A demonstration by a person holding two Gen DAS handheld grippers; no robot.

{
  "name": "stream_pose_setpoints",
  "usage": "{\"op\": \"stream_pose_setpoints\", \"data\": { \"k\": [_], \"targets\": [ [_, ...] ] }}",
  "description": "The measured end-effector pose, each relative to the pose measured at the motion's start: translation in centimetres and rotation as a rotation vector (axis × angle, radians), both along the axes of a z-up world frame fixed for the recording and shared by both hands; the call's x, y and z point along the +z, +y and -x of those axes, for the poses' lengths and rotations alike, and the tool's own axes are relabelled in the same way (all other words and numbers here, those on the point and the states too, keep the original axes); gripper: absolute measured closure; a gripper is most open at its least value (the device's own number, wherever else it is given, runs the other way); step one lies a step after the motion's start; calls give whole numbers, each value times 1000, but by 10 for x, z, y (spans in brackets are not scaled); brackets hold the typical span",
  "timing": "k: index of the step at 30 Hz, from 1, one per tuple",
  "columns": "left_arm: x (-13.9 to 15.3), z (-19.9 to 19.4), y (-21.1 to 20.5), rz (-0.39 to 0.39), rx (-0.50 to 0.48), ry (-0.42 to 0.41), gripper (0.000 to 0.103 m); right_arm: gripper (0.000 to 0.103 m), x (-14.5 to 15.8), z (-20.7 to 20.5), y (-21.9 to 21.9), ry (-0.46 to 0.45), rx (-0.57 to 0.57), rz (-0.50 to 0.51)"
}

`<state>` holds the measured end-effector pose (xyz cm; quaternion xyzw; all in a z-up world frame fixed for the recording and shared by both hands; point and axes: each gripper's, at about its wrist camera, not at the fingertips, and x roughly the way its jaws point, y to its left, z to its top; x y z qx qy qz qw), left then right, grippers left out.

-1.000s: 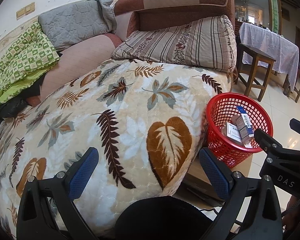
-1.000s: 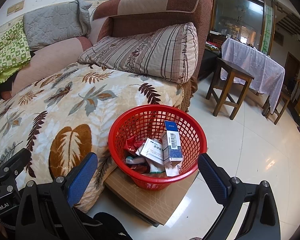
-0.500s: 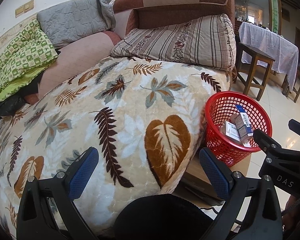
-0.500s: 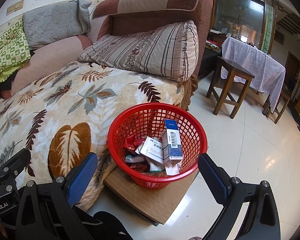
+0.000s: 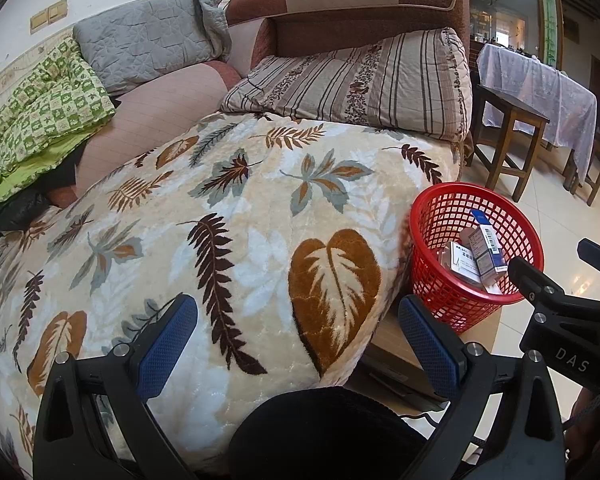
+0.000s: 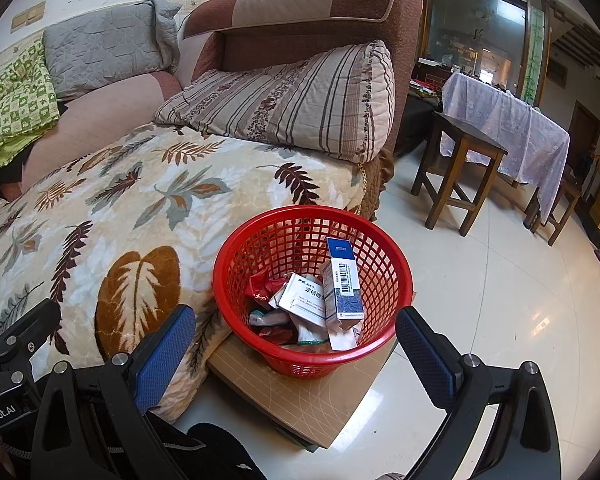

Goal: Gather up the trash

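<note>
Beside sofa | red basket of trash ahead of right tool | both tools spread wide, empty

One red basket beside the leaf blanket; in the basket, two upright cartons, one white box, several wrappers; behind the basket, one striped pillow, one wooden stool

Leaf blanket on sofa, red basket on board
</note>
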<state>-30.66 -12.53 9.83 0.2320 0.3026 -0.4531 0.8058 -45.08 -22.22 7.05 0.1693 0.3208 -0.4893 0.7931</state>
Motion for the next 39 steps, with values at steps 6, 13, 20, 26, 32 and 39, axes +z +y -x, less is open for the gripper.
{"op": "stream_pose_setpoints", "data": {
  "k": [6, 13, 20, 26, 32, 39],
  "targets": [
    [-1, -2, 1, 1, 0, 15, 3, 2, 0, 0, 0, 0, 0, 0],
    [-1, -28, 9, 12, 65, 30, 3, 2, 1, -10, -11, 14, 9, 18],
    [10, -134, 46, 14, 423, 25, 3, 2, 7, -104, -33, 143, 216, 104],
    [-31, -250, 103, -186, 857, 91, 3, 2, -3, -229, -19, 181, 519, 122],
    [-82, -301, 136, -196, 881, 296, 3, 2, -41, -359, 21, 193, 747, -19],
    [-95, -304, 139, -130, 839, 222, 0, 0, -86, -439, 27, 223, 712, -170]
  ]
}}
